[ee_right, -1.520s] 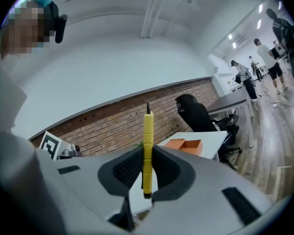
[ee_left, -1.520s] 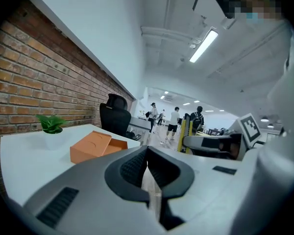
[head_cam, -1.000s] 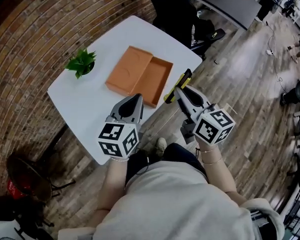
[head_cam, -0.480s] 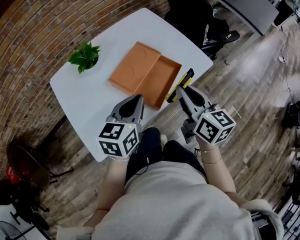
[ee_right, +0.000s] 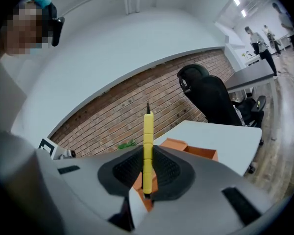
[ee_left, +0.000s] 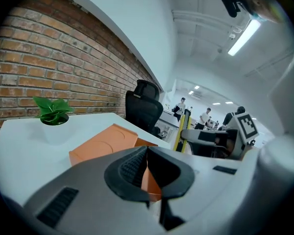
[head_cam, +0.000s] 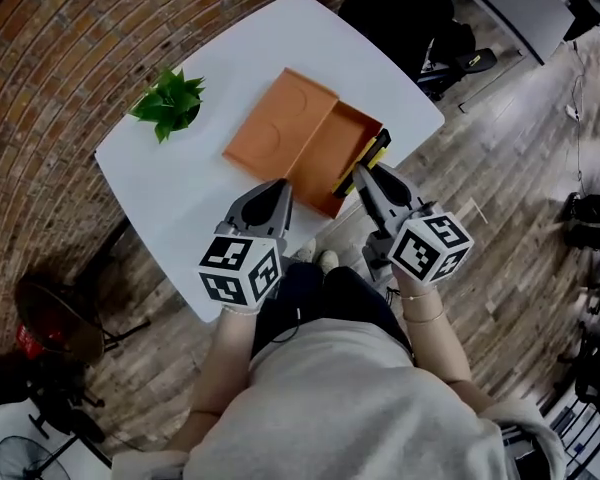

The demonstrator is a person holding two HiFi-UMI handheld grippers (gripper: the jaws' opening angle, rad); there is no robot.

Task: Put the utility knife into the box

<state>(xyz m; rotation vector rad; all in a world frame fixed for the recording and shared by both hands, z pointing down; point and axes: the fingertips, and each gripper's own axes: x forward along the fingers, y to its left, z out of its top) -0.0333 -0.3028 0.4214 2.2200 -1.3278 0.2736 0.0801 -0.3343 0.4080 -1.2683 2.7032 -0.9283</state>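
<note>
The right gripper (head_cam: 361, 175), clamped on the slim yellow-and-black utility knife (head_cam: 373, 148), has shifted from beside the open orange box (head_cam: 298, 138) to over its rim. The left gripper (head_cam: 280, 188) hovers above the smooth white table (head_cam: 170, 203), its ribbed pads closed on nothing.

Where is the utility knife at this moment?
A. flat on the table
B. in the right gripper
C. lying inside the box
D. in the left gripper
B: the yellow knife stands clamped in the right gripper, while the left gripper is shut on nothing.
</note>
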